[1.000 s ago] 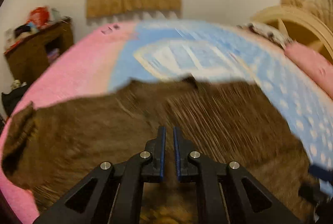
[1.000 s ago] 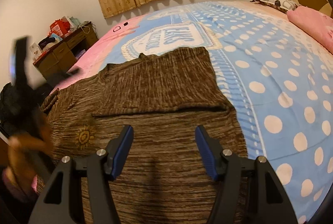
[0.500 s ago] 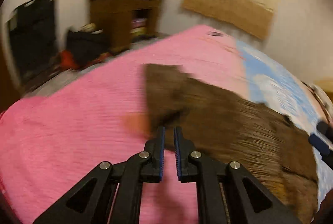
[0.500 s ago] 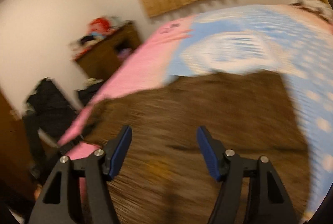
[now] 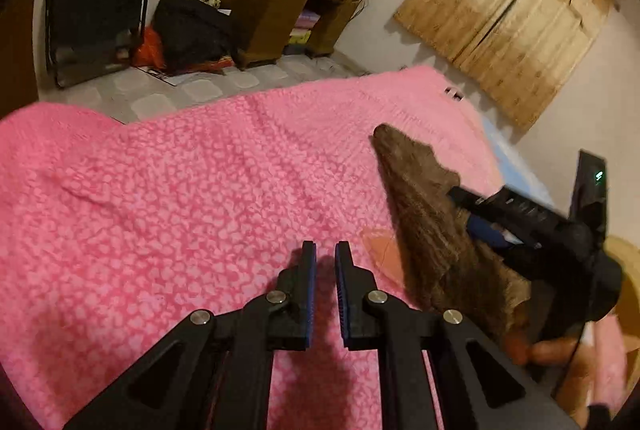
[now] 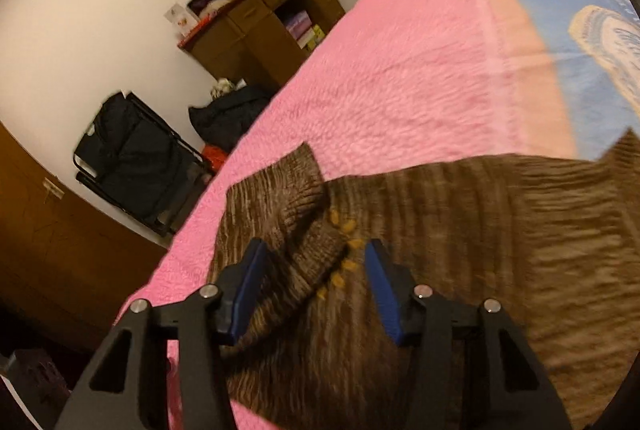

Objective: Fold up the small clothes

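Two grippers work a brown sweater (image 6: 440, 230): right gripper (image 6: 316, 270), spread wide, should pinch the sleeve cuff (image 6: 276, 190) squarely; left gripper (image 5: 325, 262) hovers nearly closed, empty.

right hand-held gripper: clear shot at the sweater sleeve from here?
Probably yes. The right hand-held gripper is open with its fingers either side of the sleeve of the brown sweater, and nothing lies between them. The left hand-held gripper is off over the pink blanket.

Brown sweater (image 6: 460, 230) — blurred, cropped at right
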Demonstrator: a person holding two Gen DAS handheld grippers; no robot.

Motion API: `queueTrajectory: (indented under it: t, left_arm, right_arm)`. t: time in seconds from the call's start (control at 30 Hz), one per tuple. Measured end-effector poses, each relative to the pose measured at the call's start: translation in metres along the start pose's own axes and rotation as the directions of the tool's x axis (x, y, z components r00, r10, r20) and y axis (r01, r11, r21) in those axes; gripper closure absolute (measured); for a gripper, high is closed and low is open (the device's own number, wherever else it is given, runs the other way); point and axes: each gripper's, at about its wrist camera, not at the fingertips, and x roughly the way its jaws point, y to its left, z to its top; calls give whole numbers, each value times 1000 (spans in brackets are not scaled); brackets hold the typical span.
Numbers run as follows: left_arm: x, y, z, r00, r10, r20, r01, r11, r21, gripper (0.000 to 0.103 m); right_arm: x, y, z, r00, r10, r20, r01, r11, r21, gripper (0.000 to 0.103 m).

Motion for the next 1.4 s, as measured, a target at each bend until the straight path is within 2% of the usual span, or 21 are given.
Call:
queueTrajectory:
  t: [0.07, 0.13, 0.17, 0.23, 0.33, 0.4, 0.47, 0.57, 0.63, 0.7, 0.8, 0.9, 0.97, 1.07, 1.17, 1.3, 1.33, 1.4]
  left_arm:
    - [0, 4, 1, 999, -54, 0, 54, 998, -33, 81]
    - [-5, 8, 1, 989, -146, 10, 146, 987, -65, 52]
    - [-8, 8, 1, 986, -168, 19, 168, 983, -68, 48]
    - [-11, 0, -1, 989, -146, 30, 147, 989, -35, 40]
    - [-10, -11, -5, 994, -103, 35, 103, 994, 22, 40]
    - [-12, -11, -6, 994, -99, 37, 99, 995, 17, 40]
    - [-14, -8, -5, 994, -107, 27, 107, 994, -4, 40]
    - [-18, -7, -5, 993, -115, 19, 115, 993, -31, 40]
    - [-18, -5, -3, 995, -102, 13, 103, 994, -39, 40]
    - [-20, -8, -4, 997, -78, 7, 79, 996, -35, 39]
    - [-24, -19, -4, 998, -57, -8, 57, 998, -28, 39]
    - [-28, -35, -5, 996, -90, -1, 90, 996, 2, 39]
    - [-31, -51, -9, 996, -93, 13, 92, 994, 53, 39]
    - [-28, -67, -16, 996, -90, 9, 88, 991, 101, 39]
    - [-21, -81, -24, 995, -98, -32, 102, 987, 124, 39]
    - [-20, -92, -26, 997, -73, -35, 79, 976, 201, 39]
    - [-20, -94, -26, 998, -56, -26, 61, 973, 223, 39]
    - [-19, -96, -24, 999, -35, -14, 37, 969, 244, 39]
  right_arm:
    - [2, 9, -1, 998, -56, 21, 56, 998, -38, 48]
    - [-1, 15, -7, 995, -96, 40, 97, 994, -47, 48]
    - [-6, 14, -12, 993, -96, 64, 98, 995, -27, 49]
    - [-15, 10, -18, 990, -100, 104, 100, 995, 7, 49]
    - [-12, 2, -20, 991, -101, 90, 100, 995, 21, 49]
    - [-11, 5, -16, 992, -101, 77, 102, 995, -8, 51]
    - [-5, 13, -13, 995, -94, 41, 96, 993, -66, 78]
    - [-4, 16, -7, 995, -91, 36, 94, 992, -83, 87]
    - [-18, 9, -7, 998, -42, 55, 44, 998, -46, 93]
    - [-40, 5, -6, 996, -3, 94, 6, 999, -36, 93]
    - [-70, 6, -3, 990, -2, 142, 13, 997, -72, 93]
    - [-120, -7, -7, 977, -24, 211, 44, 995, -90, 93]
    - [-144, -19, -14, 968, -42, 247, 67, 993, -92, 93]
    - [-176, -45, -41, 950, -122, 289, 157, 982, -103, 93]
    - [-174, -78, -79, 942, -227, 247, 256, 962, -92, 91]
    - [-157, -115, -108, 949, -296, 107, 299, 954, -11, 85]
    - [-161, -121, -111, 955, -278, 104, 279, 960, 8, 82]
    - [-177, -131, -110, 964, -238, 118, 234, 971, 51, 59]
